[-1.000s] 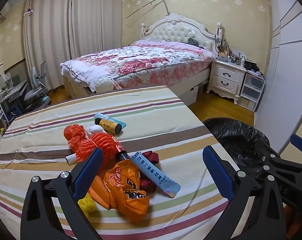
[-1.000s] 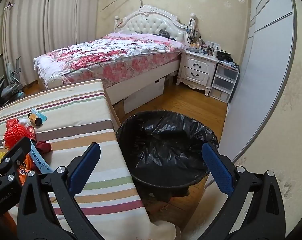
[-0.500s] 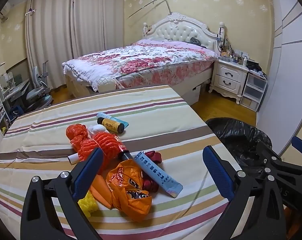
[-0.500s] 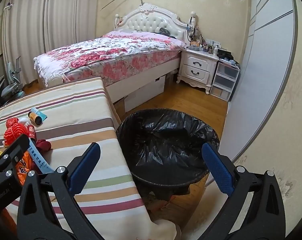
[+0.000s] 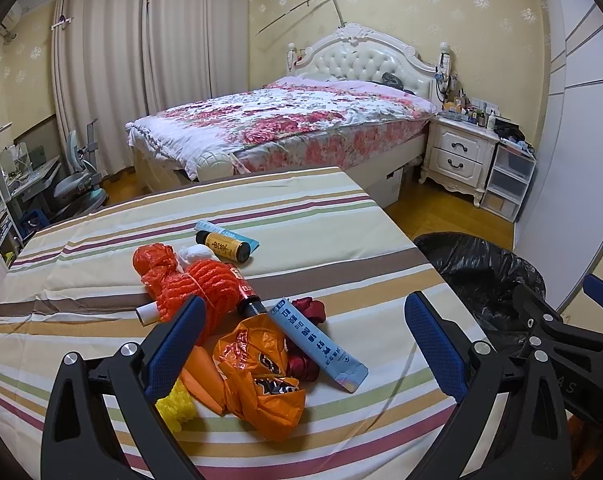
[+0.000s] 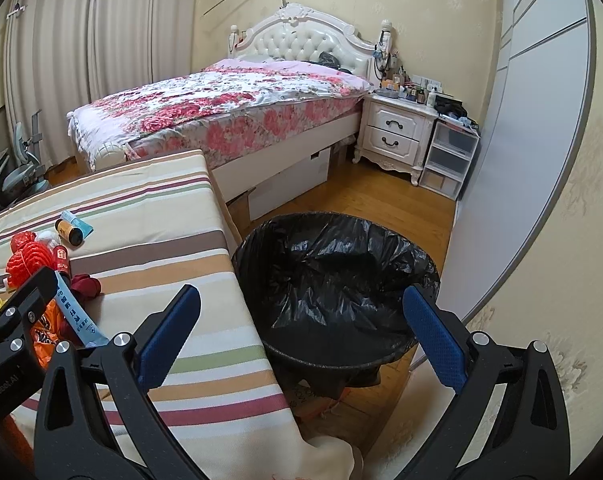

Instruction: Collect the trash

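Observation:
A pile of trash lies on the striped tablecloth: an orange plastic bag, a blue tube, a red net bundle, a dark bottle with a yellow label, a crumpled white tissue, a dark red wad and a yellow piece. My left gripper is open and empty, just above the near side of the pile. My right gripper is open and empty over the table's right edge, beside the black-lined trash bin. The bin also shows in the left wrist view.
A bed with a floral cover stands beyond the table. A white nightstand and plastic drawers stand by the wardrobe wall on the right. A desk chair is at the far left. Wooden floor surrounds the bin.
Both views have shifted slightly; the left gripper has drawn back a little from the pile. Both grippers stay open and the trash has not moved.

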`<state>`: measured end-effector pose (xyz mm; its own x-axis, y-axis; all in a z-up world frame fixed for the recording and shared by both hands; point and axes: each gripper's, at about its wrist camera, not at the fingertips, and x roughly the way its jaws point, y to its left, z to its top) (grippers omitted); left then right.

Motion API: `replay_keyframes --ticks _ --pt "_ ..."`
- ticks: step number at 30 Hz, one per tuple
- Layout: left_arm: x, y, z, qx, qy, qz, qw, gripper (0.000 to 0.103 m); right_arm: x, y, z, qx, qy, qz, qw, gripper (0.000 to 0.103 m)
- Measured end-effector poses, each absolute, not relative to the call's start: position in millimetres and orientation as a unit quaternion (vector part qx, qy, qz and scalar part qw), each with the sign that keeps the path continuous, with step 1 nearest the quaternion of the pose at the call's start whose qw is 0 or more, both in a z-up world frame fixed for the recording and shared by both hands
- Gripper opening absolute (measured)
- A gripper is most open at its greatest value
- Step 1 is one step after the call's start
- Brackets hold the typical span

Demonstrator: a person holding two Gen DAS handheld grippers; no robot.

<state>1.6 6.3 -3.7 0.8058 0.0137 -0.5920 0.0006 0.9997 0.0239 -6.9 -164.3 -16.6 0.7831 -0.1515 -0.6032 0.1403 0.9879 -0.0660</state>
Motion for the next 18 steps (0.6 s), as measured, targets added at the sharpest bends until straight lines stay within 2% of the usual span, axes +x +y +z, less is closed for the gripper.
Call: replay_keyframes --ticks 18 --pt "0.3 6.5 -5.8 0.012 0.313 0.003 0.950 0.097 -6.5 -165.7 -16.2 -0.007 0.324 -0.077 0.943 0.099"
